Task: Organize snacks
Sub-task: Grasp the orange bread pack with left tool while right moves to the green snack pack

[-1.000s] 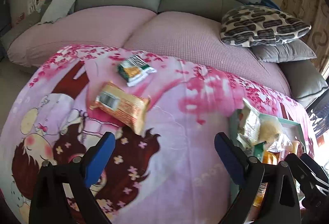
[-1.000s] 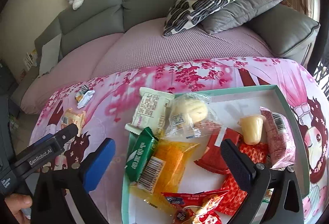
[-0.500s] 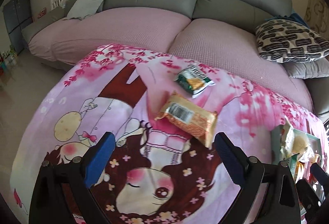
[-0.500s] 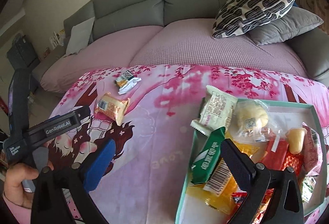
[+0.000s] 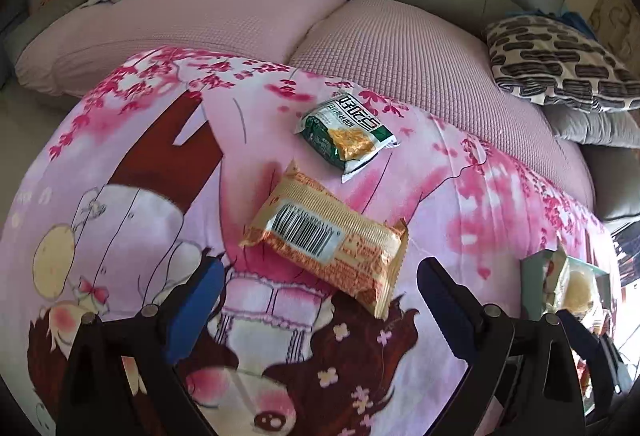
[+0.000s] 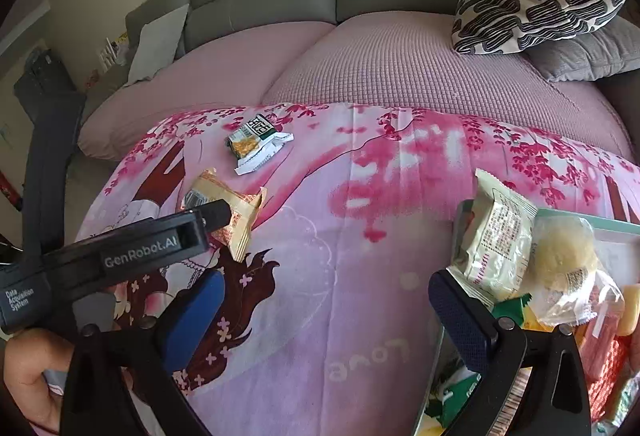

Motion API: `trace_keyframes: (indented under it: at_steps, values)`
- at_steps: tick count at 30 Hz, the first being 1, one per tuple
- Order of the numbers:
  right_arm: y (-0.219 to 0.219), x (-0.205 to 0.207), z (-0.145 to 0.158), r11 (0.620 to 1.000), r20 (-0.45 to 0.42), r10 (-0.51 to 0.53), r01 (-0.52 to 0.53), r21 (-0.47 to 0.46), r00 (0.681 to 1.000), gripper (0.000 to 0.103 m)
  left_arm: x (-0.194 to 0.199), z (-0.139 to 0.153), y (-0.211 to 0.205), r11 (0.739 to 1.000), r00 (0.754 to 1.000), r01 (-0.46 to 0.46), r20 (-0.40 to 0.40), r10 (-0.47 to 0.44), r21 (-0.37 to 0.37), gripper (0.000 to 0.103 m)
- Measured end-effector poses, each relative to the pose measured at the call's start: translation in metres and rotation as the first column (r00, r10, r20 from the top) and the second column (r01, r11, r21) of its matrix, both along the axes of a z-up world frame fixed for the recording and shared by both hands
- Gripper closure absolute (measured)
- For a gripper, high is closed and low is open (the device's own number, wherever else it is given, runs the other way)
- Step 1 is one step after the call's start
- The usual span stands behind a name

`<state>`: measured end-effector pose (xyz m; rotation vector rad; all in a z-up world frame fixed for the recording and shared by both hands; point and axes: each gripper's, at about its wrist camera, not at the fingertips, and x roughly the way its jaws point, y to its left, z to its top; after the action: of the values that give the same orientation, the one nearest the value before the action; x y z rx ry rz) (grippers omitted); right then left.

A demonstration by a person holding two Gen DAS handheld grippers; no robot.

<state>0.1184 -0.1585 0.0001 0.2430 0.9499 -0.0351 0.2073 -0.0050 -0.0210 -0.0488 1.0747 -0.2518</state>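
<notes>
Hovering spread-fingered, left hand-held gripper (image 5: 320,300) nears orange snack packet (image 5: 326,234).

The right hand-held gripper (image 6: 326,310) hangs wide apart over the pink blanket (image 6: 360,256), beside the snack-filled tray (image 6: 580,218).

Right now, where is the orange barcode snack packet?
The orange packet lies on the pink blanket, between the open left gripper's fingers, just nearer than the green packet.
</notes>
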Motion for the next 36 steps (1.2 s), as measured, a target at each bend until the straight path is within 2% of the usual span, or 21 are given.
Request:
trace_keyframes:
  at_steps: [7, 12, 15, 19, 20, 21, 26, 36]
  values:
    - [-0.008, 0.016, -0.011, 1.000, -0.036, -0.003, 0.002, -0.016, 0.999, 0.000, 0.014, -0.003, -0.012, 0.983, 0.983, 0.182, -0.009, -0.182, 0.036, 0.006]
    - [-0.010, 0.021, -0.019, 1.000, -0.057, -0.001, 0.000, -0.019, 0.998, 0.000, 0.025, -0.010, -0.023, 0.962, 0.967, 0.254, -0.028, -0.253, 0.097, 0.006]
    - [-0.009, 0.026, -0.021, 0.999, -0.061, 0.003, -0.005, -0.038, 0.998, 0.000, 0.029, -0.017, -0.021, 0.966, 0.974, 0.228, -0.030, -0.226, 0.122, 0.006]
    - [-0.009, 0.031, -0.022, 0.999, -0.067, 0.008, -0.011, -0.044, 0.998, 0.000, 0.030, -0.020, -0.018, 0.970, 0.975, 0.224, -0.032, -0.222, 0.091, 0.007]
    - [-0.008, 0.032, -0.022, 0.999, -0.068, 0.010, -0.014, -0.048, 0.998, 0.000, 0.030, -0.019, -0.018, 0.970, 0.974, 0.228, -0.029, -0.226, 0.083, 0.010]
    - [-0.007, 0.033, -0.022, 0.999, -0.070, 0.012, -0.016, -0.052, 0.997, 0.000, 0.030, -0.019, -0.017, 0.971, 0.973, 0.230, -0.028, -0.228, 0.070, 0.015]
    - [-0.006, 0.036, -0.023, 0.998, -0.075, 0.016, -0.020, -0.059, 0.997, 0.000, 0.027, -0.018, -0.009, 0.976, 0.976, 0.217, -0.029, -0.217, 0.004, 0.023]
    - [-0.004, 0.056, -0.013, 0.995, -0.068, 0.025, -0.031, -0.097, 0.997, 0.000, 0.027, -0.005, 0.019, 0.983, 0.988, 0.153, 0.010, -0.153, -0.098, 0.025]
